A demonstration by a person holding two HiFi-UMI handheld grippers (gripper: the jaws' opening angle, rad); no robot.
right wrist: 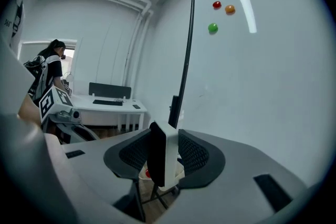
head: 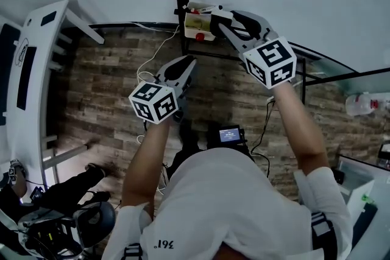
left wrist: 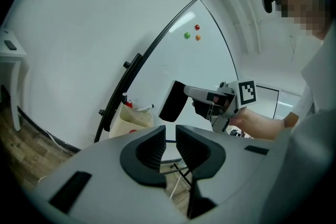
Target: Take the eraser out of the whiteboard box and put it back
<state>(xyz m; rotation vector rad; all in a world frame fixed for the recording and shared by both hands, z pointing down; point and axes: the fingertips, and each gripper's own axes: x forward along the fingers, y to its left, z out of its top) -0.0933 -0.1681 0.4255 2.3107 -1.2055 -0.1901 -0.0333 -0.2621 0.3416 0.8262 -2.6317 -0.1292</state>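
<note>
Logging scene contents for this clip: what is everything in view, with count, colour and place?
eraser: one, black and white, in the right gripper
whiteboard box: one, cream, at the whiteboard's lower edge
whiteboard: one, white with black frame, ahead
magnets: three, red, orange, green, on the whiteboard
desk: one, white, in the background
bottle: one, clear, far right
right gripper: one, grey, shut on the eraser
left gripper: one, grey, jaws apart, empty

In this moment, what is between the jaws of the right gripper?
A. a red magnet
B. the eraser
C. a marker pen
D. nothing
B: in the right gripper view, the jaws of the right gripper press on both sides of the eraser, white with a black felt face.
</note>
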